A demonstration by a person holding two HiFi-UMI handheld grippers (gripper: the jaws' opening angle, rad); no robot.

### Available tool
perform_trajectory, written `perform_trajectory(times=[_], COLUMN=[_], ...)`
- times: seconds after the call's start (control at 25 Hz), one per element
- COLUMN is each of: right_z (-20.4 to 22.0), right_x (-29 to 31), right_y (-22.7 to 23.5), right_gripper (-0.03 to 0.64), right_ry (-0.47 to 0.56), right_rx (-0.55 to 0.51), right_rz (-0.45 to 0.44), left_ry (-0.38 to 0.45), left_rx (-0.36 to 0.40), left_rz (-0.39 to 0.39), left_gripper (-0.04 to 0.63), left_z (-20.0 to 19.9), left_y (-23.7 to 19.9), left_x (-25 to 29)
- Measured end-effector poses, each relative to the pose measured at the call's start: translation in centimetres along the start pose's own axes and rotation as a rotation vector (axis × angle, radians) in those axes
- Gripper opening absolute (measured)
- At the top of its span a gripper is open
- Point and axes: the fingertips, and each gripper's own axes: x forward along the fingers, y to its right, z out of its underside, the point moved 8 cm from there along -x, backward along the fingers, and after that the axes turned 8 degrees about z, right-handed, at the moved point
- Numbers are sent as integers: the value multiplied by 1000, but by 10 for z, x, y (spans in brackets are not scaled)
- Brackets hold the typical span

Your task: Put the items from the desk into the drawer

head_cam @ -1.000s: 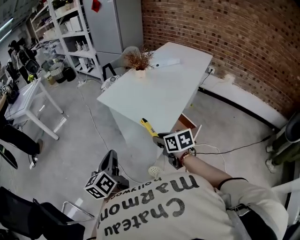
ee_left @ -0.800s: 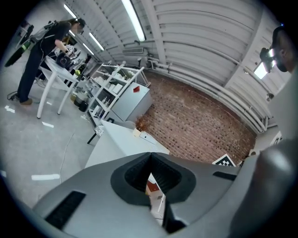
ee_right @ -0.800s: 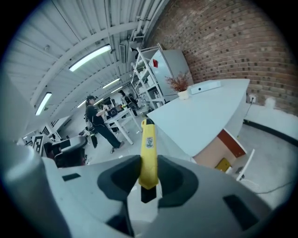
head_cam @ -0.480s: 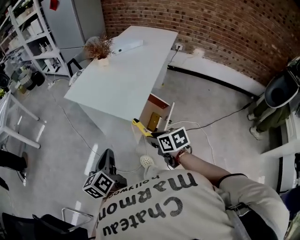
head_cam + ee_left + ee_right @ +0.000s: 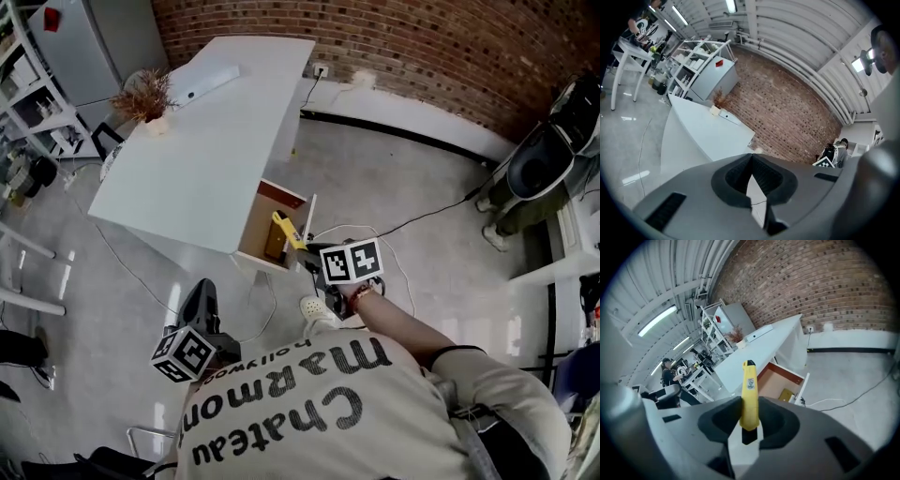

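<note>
My right gripper (image 5: 307, 253) is shut on a yellow utility knife (image 5: 285, 229), which sticks out past the jaws over the open wooden drawer (image 5: 282, 195) at the side of the white desk (image 5: 202, 155). In the right gripper view the knife (image 5: 749, 397) stands upright between the pads, with the drawer (image 5: 778, 378) beyond it. A small yellow item (image 5: 786, 395) lies inside the drawer. My left gripper (image 5: 199, 300) hangs low at the left, away from the desk. Its jaws (image 5: 751, 187) meet with nothing between them.
A dried plant in a pot (image 5: 142, 99) and a long white object (image 5: 208, 82) sit on the desk's far end. Cables (image 5: 417, 217) run over the floor by the drawer. A brick wall (image 5: 422, 37) lies behind, shelving (image 5: 28, 84) at the left, dark equipment (image 5: 544, 159) at the right.
Both grippers have moved round to the drawer side of the desk. The open drawer has come into view, and the knife now hangs over it, still gripped.
</note>
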Motion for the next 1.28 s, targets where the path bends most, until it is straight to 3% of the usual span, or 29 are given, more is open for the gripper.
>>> perform_trajectory(times=[0.24, 0.68, 0.88, 1.28], right_z=[-50, -116, -120, -67], right_x=[7, 61, 95, 177], right_y=[51, 140, 168, 174], right_gripper=[120, 120, 120, 120], right_ry=[15, -48, -117, -335], right_rx=[6, -51, -69, 52], right_rz=[22, 0, -15, 7], left_ry=[-11, -2, 49, -14], left_rx=[6, -2, 3, -20], left_rz=[23, -46, -114, -224], left_gripper=[2, 2, 2, 2], left_z=[-11, -8, -4, -6], left_y=[16, 19, 12, -31], left_x=[69, 179, 196, 192])
